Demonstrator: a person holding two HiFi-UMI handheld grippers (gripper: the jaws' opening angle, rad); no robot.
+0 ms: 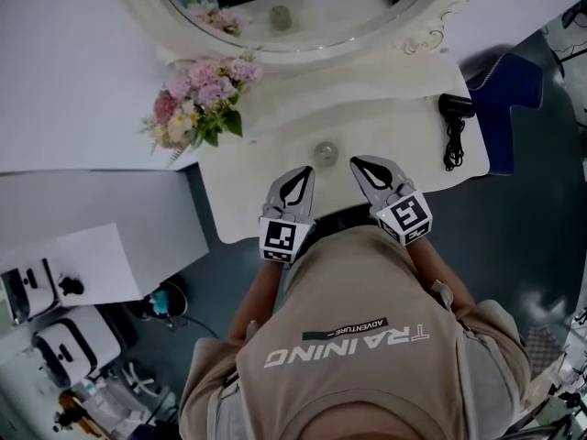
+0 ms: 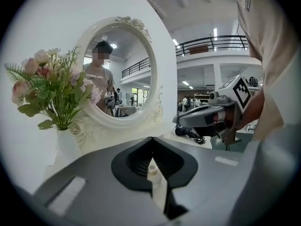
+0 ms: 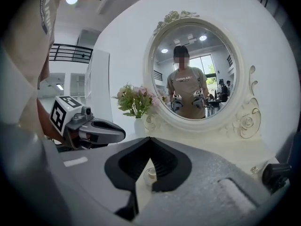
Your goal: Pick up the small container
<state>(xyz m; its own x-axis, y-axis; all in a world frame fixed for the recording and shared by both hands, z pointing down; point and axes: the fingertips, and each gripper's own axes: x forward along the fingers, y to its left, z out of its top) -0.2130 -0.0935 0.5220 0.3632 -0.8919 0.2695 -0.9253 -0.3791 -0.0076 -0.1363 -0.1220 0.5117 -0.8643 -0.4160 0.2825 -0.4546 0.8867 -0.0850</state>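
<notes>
Standing at a white counter [image 1: 367,126], a person holds a pair of tongs in each hand, both reaching over the near edge side by side. Left tongs [image 1: 306,172]: closed, the two tips meeting, nothing gripped. Right tongs [image 1: 358,163]: likewise closed tip to tip, and empty. Small container [image 1: 325,152]: a clear, round pot standing upright on the counter. It sits between the two pairs of tips and slightly beyond them, near both but touching neither. In each gripper view it appears through the gap below the joined tips, resting on the counter past the jaws.

Oval mirror [image 1: 321,26]: set in an ornate white frame at the back of the counter, reflecting the person and both tongs. Bouquet [image 1: 197,99]: pink and cream flowers with green leaves in a white vase, just beside the mirror's left side. Hair dryer [image 1: 456,108]: black, lying with its cord at the right end of the counter, well apart from the small container. Each gripper view also shows the other hand's tongs alongside, with the square-marked cube at the rear
</notes>
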